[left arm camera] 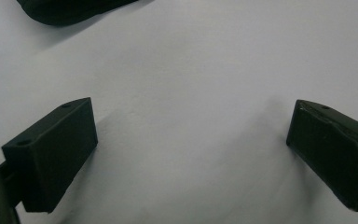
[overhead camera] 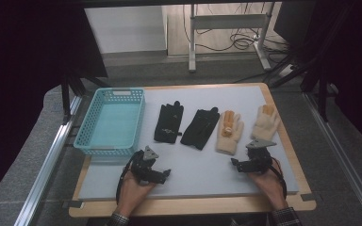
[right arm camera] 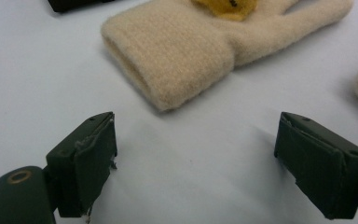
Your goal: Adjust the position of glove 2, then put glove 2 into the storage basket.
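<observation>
**Open tongs before a row of gloves — risks at the first pick**

High view: left gripper [overhead camera: 166, 173] and right gripper [overhead camera: 234, 163] rest low on the grey mat [overhead camera: 202, 165], both empty; two black gloves [overhead camera: 168, 122] and two cream gloves lie in a row beside the teal basket [overhead camera: 114, 123].

Left gripper view: jaws wide apart over bare mat — a black glove's edge [left arm camera: 70, 10] well ahead.

Right gripper view: jaws wide apart, cream glove [right arm camera: 186, 51] cuff just ahead. Soft knit may bunch, slip, or drag its neighbour if pinched shallowly
</observation>
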`<state>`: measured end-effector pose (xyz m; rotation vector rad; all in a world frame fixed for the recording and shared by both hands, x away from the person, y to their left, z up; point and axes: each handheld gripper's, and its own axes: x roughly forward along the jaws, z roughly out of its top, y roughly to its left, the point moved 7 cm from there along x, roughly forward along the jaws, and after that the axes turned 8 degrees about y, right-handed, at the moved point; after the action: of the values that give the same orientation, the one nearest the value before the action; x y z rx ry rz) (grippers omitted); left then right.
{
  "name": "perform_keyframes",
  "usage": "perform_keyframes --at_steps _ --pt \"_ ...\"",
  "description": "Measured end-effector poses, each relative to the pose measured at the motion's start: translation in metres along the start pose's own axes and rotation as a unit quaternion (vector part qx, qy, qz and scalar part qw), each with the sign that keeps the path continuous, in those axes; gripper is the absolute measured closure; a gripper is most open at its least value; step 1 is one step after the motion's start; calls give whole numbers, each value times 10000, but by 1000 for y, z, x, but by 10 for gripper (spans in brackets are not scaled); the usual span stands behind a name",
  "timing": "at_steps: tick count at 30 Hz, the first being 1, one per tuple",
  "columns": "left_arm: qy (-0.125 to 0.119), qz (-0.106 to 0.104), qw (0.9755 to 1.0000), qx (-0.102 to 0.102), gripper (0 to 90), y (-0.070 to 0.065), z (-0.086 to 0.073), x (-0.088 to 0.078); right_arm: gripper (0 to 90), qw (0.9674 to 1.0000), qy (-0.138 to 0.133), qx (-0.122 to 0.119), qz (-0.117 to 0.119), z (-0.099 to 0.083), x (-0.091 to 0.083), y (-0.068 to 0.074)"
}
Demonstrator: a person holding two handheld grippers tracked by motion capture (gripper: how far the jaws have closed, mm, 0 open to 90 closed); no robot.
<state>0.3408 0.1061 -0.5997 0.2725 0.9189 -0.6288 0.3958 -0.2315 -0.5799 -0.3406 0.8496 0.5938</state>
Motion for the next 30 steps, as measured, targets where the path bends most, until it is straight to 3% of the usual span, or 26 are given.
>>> perform_keyframes --at_steps 17,23,30 --pt "-7 1 10000 -2 21 0 0 0 157 10000 -2 75 56 1 -6 1" --pt "-6 2 10000 -1 21 0 0 0 184 9995 -167 146 221 14 -17 4" --pt "-7 1 10000 0 21 0 0 0 200 9993 -192 120 306 35 -16 9"
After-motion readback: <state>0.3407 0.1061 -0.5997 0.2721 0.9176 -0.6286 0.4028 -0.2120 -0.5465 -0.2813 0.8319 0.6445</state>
